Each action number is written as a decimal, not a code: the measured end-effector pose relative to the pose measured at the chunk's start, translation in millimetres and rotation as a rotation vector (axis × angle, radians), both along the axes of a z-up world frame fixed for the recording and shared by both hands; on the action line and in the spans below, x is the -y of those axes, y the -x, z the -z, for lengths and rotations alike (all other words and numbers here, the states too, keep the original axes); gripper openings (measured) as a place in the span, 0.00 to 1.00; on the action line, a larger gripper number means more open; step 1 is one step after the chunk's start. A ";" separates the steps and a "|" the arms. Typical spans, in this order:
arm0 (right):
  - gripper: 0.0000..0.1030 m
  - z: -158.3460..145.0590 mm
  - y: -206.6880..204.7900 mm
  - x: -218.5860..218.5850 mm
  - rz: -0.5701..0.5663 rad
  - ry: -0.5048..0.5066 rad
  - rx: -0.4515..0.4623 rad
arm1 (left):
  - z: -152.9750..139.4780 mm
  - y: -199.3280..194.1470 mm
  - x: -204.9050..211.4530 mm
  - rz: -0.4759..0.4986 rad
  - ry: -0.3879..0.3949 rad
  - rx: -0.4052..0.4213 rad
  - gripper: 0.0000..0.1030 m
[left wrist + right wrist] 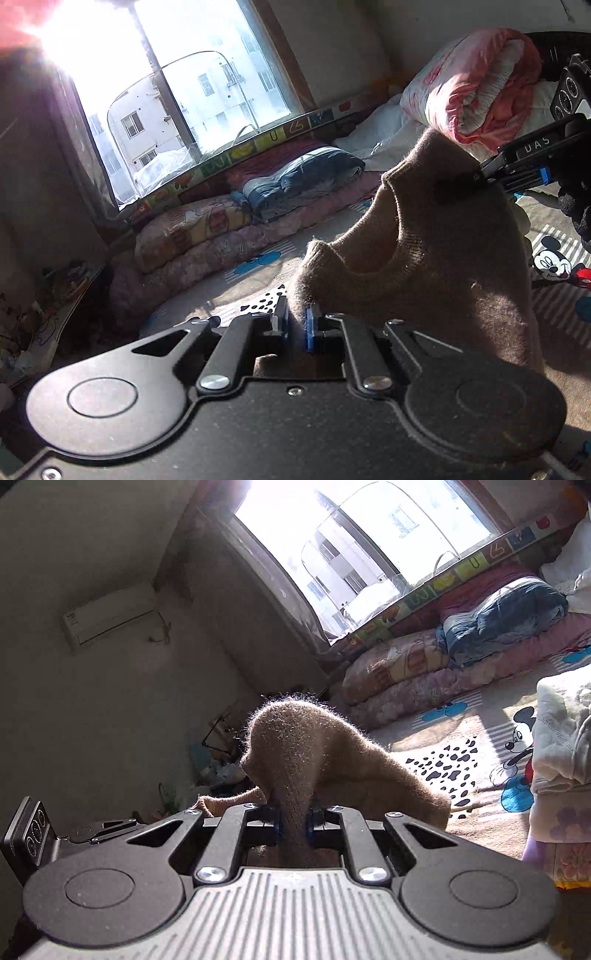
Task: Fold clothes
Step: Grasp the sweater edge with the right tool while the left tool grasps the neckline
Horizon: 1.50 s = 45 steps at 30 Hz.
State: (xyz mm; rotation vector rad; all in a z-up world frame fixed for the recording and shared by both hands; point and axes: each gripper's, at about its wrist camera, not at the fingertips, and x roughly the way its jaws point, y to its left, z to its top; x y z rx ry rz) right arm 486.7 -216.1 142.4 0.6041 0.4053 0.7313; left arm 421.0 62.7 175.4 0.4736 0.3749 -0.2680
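A fuzzy tan knit garment (436, 236) hangs in the air over the bed, held at two spots. My left gripper (295, 325) is shut on a bunched edge of it at the bottom of the left wrist view. The right gripper (480, 179) enters that view from the right and pinches the knit higher up. In the right wrist view my right gripper (293, 821) is shut on the same tan knit garment (306, 753), which humps up ahead of the fingers. The left gripper's body shows at the lower left there; its fingertips are hidden.
The bed carries a cartoon-mouse sheet (554, 266). Folded quilts (192, 240) and a blue bundle (303, 181) lie along the window (207, 81). A rolled pink duvet (476, 81) sits at the far right. Pale clothes (561, 738) are piled at the right. Floor clutter (221, 760) lies beside the bed.
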 end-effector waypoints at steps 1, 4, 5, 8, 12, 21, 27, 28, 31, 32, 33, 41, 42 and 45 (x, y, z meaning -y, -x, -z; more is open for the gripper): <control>0.14 -3.8 -6.2 -2.0 0.007 -0.005 0.011 | -4.2 -7.3 -0.5 -0.014 0.001 0.011 0.06; 0.14 -12.5 -25.7 -4.2 0.033 -0.040 0.039 | -14.8 -26.9 1.9 -0.047 -0.006 0.050 0.06; 0.14 -15.0 -31.4 -4.2 0.044 -0.047 0.050 | -18.1 -32.2 4.0 -0.059 -0.019 0.072 0.07; 0.14 -22.0 -44.6 -3.3 0.073 -0.062 0.092 | -28.1 -44.9 7.3 -0.091 -0.031 0.135 0.06; 0.14 -16.4 -44.8 -1.8 0.085 -0.045 0.153 | -28.0 -45.5 11.4 -0.103 -0.047 0.216 0.06; 0.14 80.3 37.5 11.1 0.070 0.002 0.114 | 75.8 61.8 23.5 0.053 -0.181 0.209 0.06; 0.14 157.0 123.6 24.4 0.094 -0.024 0.000 | 128.2 129.4 28.1 0.107 -0.177 0.135 0.06; 0.14 167.3 137.8 25.9 0.103 -0.032 -0.014 | 137.2 141.8 32.1 0.121 -0.195 0.130 0.06; 0.14 197.1 178.7 30.4 0.127 -0.066 -0.059 | 163.5 176.2 46.9 0.151 -0.223 0.104 0.06; 0.14 204.6 189.2 30.9 0.135 -0.069 -0.070 | 172.0 186.9 51.9 0.159 -0.232 0.095 0.06; 0.14 212.5 199.6 31.0 0.142 -0.071 -0.079 | 180.8 197.8 56.2 0.164 -0.243 0.086 0.06; 0.14 253.1 257.8 28.5 0.165 -0.049 -0.167 | 238.4 260.1 68.7 0.179 -0.263 -0.024 0.06; 0.14 256.3 263.8 27.8 0.164 -0.045 -0.178 | 244.3 265.4 68.3 0.176 -0.262 -0.038 0.06; 0.14 266.8 280.7 25.4 0.178 -0.022 -0.216 | 258.6 275.8 65.9 0.159 -0.255 -0.080 0.06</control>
